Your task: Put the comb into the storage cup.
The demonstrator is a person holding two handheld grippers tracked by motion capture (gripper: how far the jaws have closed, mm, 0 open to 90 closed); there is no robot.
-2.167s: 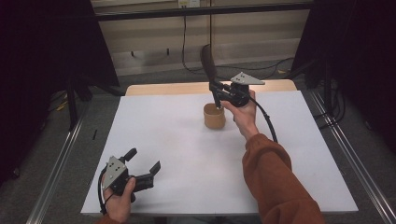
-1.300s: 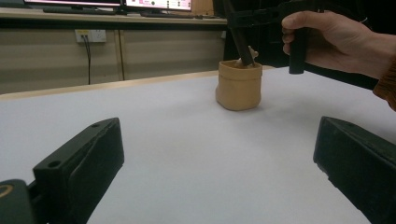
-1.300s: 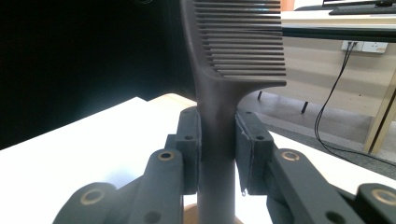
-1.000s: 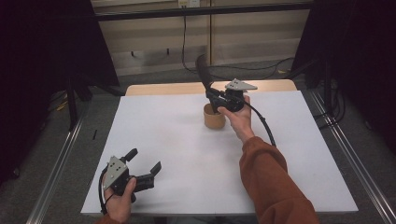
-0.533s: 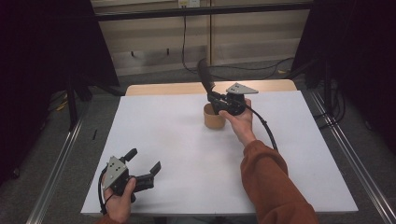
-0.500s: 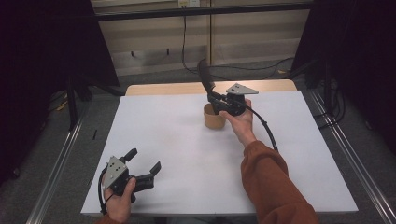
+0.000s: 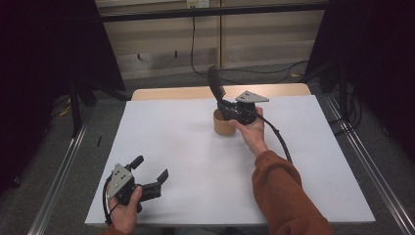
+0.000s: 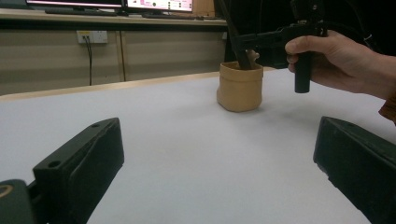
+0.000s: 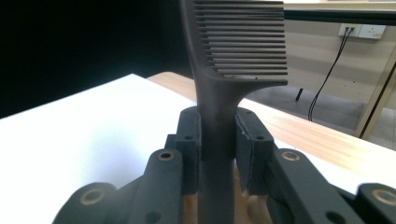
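At the table's [image 7: 313,161] near left corner the left hand [image 7: 126,215] rests low, its left gripper [image 7: 151,172] level with jaws spread on nothing. Farther off, the right arm reaches forward, wrist raised; the right gripper [image 7: 222,104] pinches a dark comb [image 7: 215,88] by its handle, lower end inside the tan cup [image 7: 222,126].

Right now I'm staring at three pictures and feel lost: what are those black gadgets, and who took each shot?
A person sits at a white table holding a hand-held two-jaw gripper in each hand. One picture comes from a camera overhead; the other two come from cameras riding on the grippers themselves. The right gripper has its jaws closed on the handle of a dark comb, held upright over a small tan cup, its lower end in the cup. The left gripper waits near the table's front edge, jaws wide apart, holding nothing.
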